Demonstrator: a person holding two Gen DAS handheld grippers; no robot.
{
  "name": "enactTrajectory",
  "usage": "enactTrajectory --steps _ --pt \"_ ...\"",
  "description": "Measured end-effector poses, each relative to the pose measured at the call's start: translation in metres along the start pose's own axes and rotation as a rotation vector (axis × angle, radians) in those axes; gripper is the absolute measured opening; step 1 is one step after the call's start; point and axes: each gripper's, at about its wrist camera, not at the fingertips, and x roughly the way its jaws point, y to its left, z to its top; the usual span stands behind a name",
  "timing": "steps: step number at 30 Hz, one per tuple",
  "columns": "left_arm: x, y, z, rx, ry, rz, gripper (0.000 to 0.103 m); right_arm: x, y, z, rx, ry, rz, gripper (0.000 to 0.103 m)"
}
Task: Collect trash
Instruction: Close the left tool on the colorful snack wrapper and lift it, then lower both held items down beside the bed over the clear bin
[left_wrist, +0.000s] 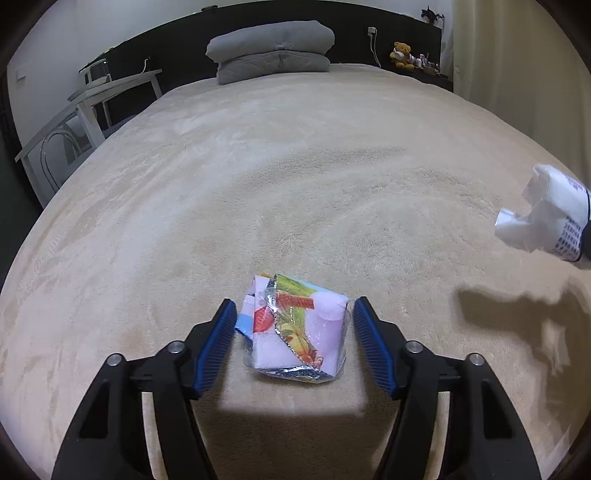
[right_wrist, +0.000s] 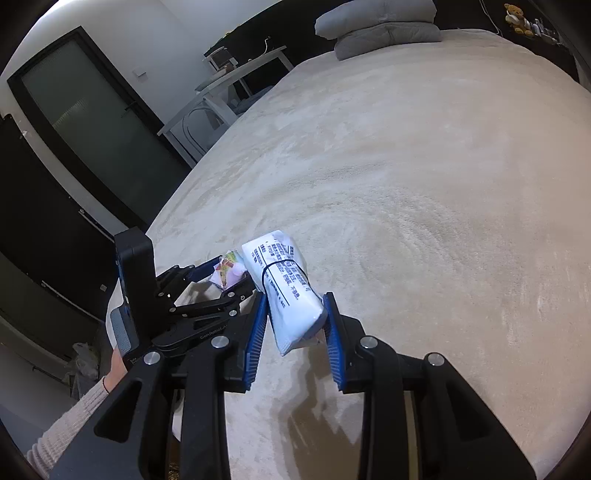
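A crumpled colourful snack wrapper (left_wrist: 293, 326) lies on the beige bed cover (left_wrist: 295, 184). My left gripper (left_wrist: 293, 310) is open, its blue pads on either side of the wrapper, apart from it. My right gripper (right_wrist: 295, 301) is shut on a white printed packet (right_wrist: 284, 291) and holds it above the bed. That packet also shows at the right edge of the left wrist view (left_wrist: 546, 214). The left gripper (right_wrist: 225, 267) and the wrapper (right_wrist: 231, 273) show in the right wrist view, left of the packet.
Grey folded pillows (left_wrist: 273, 51) lie at the head of the bed. A white side table (left_wrist: 85, 110) stands to the left of the bed. A teddy bear (left_wrist: 402, 54) sits on a shelf at the back right. A dark door (right_wrist: 92, 122) is at left.
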Motion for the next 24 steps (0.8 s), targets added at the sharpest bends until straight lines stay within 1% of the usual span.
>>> enactTrajectory --steps 1,2,7,11,18,24 --pt "0.000 -0.001 0.000 0.008 -0.002 0.001 0.050 -0.002 -0.001 0.000 -0.004 -0.003 -0.002 0.032" --pt "-0.001 -0.002 -0.001 0.012 -0.007 0.002 0.049 -0.004 -0.002 0.000 -0.006 -0.006 -0.005 0.032" --pt "-0.008 -0.004 -0.001 0.017 -0.028 0.005 0.049 -0.006 -0.007 0.000 0.006 -0.007 -0.016 0.032" --pt "-0.014 -0.005 0.000 0.008 -0.042 -0.009 0.048 -0.006 -0.007 -0.001 0.002 -0.005 -0.024 0.032" --pt "-0.037 -0.010 0.003 -0.031 -0.097 -0.049 0.049 -0.007 -0.005 -0.005 0.005 -0.010 -0.034 0.032" --pt "-0.061 -0.019 -0.002 -0.058 -0.127 -0.085 0.049 -0.022 -0.006 -0.016 0.034 -0.041 -0.035 0.032"
